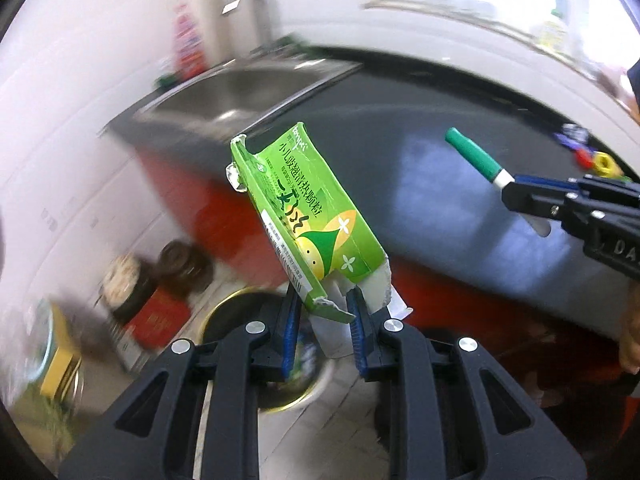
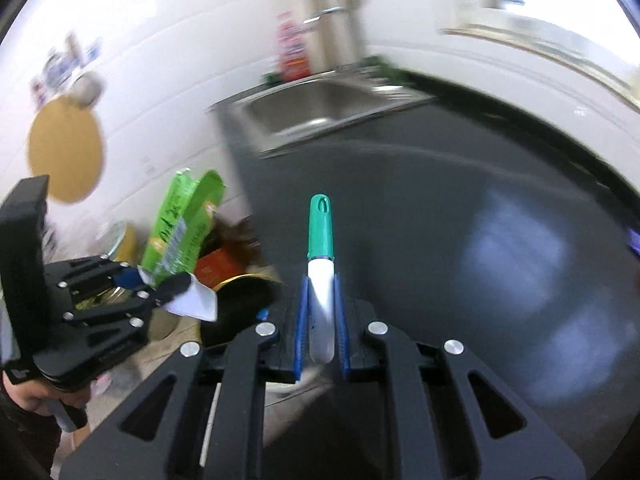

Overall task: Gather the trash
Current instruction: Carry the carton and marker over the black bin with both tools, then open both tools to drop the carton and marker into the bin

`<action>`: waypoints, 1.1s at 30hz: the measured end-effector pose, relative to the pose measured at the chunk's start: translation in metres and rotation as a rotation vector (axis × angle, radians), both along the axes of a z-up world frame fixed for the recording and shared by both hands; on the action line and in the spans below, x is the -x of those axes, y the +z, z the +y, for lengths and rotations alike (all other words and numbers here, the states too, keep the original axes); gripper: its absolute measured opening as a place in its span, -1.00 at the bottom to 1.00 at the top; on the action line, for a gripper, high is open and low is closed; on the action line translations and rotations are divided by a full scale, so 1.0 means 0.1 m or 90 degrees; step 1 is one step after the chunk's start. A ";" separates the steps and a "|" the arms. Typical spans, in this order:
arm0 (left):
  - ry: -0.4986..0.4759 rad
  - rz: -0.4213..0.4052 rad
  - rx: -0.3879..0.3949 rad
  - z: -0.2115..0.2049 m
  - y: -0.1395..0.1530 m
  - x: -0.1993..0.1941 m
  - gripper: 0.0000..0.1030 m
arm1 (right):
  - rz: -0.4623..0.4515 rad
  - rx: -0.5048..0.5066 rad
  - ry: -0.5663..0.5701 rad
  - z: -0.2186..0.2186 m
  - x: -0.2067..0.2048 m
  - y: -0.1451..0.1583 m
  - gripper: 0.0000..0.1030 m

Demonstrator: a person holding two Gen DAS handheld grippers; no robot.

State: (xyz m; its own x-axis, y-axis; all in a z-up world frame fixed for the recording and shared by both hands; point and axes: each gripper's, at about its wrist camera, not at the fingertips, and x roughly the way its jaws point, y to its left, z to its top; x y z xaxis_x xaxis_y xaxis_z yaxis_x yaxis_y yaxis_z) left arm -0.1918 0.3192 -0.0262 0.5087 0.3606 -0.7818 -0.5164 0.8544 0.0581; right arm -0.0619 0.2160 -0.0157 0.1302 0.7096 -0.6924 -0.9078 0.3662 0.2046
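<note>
A torn green carton [image 1: 308, 216] stands tilted mid-frame, pinched by the left gripper [image 1: 324, 316]; the right gripper [image 2: 321, 320] clamps a green-capped pen [image 2: 321, 264] pointing up.

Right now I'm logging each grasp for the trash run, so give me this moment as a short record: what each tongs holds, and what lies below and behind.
left tongs: shut on torn green cardboard medicine box and white paper leaflet, gripped at the box's lower end
right tongs: shut on white marker pen with green cap, cap pointing forward
below left tongs: round gold-rimmed bin with black liner
behind: stainless steel sink set in dark grey countertop
image quality: background motion-blurred
</note>
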 end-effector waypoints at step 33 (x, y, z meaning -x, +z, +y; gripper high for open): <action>0.119 0.073 0.252 1.29 -1.99 0.71 0.17 | 0.154 0.217 0.087 1.86 0.60 -1.72 -0.33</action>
State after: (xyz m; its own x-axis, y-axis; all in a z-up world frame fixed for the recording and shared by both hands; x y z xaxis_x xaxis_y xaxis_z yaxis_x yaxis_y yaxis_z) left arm -0.2624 0.4482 -0.2254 0.3653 0.0992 -0.9256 -0.6729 0.7151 -0.1890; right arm -0.1222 0.4015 -0.1877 -0.1443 0.4347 -0.8889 -0.8932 0.3294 0.3061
